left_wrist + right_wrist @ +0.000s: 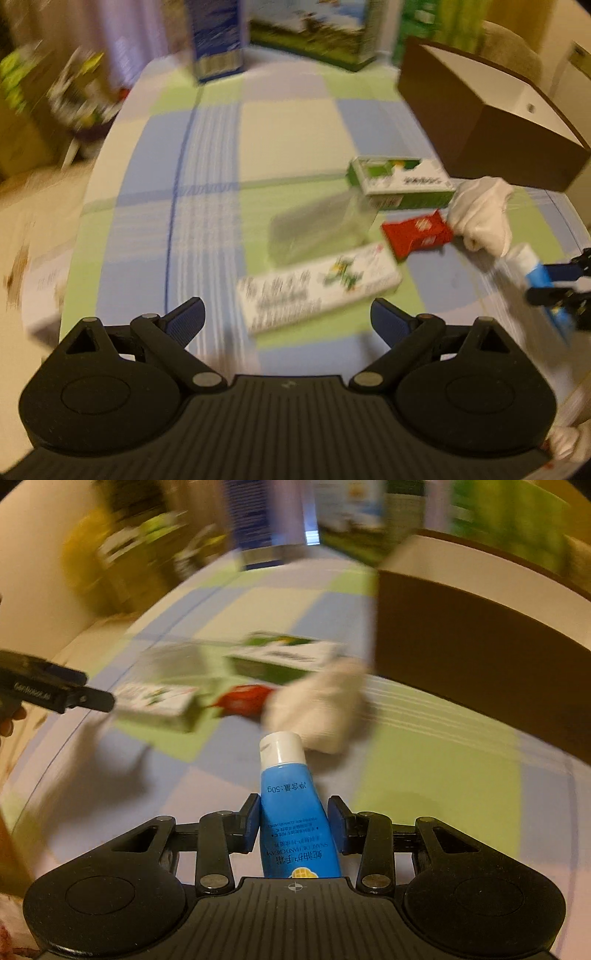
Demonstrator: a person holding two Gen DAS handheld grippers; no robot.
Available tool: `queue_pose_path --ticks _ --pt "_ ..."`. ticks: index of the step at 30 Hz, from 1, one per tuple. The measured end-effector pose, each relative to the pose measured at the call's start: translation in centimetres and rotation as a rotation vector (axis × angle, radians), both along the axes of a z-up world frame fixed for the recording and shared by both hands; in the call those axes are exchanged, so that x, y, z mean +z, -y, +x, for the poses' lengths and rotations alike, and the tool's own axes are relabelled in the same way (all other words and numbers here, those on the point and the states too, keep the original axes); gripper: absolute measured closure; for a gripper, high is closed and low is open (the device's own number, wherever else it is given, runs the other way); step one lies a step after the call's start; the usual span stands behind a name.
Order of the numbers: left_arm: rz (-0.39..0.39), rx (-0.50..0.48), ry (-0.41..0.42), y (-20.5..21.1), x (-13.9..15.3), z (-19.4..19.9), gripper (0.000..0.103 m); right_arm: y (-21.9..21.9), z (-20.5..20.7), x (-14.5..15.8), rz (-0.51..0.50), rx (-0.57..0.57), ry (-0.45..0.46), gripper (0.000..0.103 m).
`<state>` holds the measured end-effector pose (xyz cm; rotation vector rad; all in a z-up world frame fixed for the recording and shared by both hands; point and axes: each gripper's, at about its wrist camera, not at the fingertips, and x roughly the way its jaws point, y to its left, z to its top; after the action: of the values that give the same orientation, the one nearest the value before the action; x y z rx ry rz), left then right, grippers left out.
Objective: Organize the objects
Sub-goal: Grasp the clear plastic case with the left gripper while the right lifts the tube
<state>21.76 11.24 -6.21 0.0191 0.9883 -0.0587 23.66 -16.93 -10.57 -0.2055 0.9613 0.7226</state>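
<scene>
From the left wrist camera, blurred by motion: the left gripper (288, 317) is spread wide and grasps nothing. It hangs over a table covered in a cloth (207, 155) checked blue, green and cream. Just ahead of its fingertips, slightly to the right, lies a long white box (317, 291) with green print. Beyond that sits a greyish see-through container (317, 229), too smeared to identify. Farther ahead and to the right are a green and white carton (402, 182), a small red box (415, 232) and a crumpled white cloth (480, 214), close together. A large brown box (491, 122) with a white inside stands at the far right. At the right edge, the right gripper (554, 284) comes into view with a blue and white tube (532, 269).

From the right wrist camera: the right gripper (293, 819) is clenched on the blue hand cream tube (291, 801), its white cap pointing forward, above the tabletop. Directly ahead of the cap lies the white cloth (321, 705). The red box (243, 699) and long white box (159, 703) lie ahead to the left, the green carton (284, 657) beyond them. The brown box (480, 657) fills the right. The left gripper (92, 698) reaches in from the left edge.
</scene>
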Motion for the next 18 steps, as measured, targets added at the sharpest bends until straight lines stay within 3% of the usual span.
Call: queue_pose_path --ticks 6,11,15,17,18 --pt "0.060 -0.161 0.028 1.6 -0.2 4.1 0.009 4.4 1.0 1.0 0.024 -0.187 -0.023 0.067" --pt "0.103 -0.247 -0.011 2.8 -1.5 7.0 0.014 7.0 1.5 1.7 0.032 -0.281 -0.018 0.067" --pt "0.114 -0.278 -0.046 3.0 -2.4 8.2 0.029 8.6 1.8 1.9 0.036 -0.330 -0.014 0.067" --pt "0.117 -0.297 -0.057 3.2 -2.8 8.5 0.040 9.0 2.1 2.0 0.040 -0.347 -0.013 0.067" --pt "0.113 -0.305 -0.062 3.2 -3.0 8.6 0.053 9.2 2.2 2.1 0.041 -0.353 -0.012 0.067"
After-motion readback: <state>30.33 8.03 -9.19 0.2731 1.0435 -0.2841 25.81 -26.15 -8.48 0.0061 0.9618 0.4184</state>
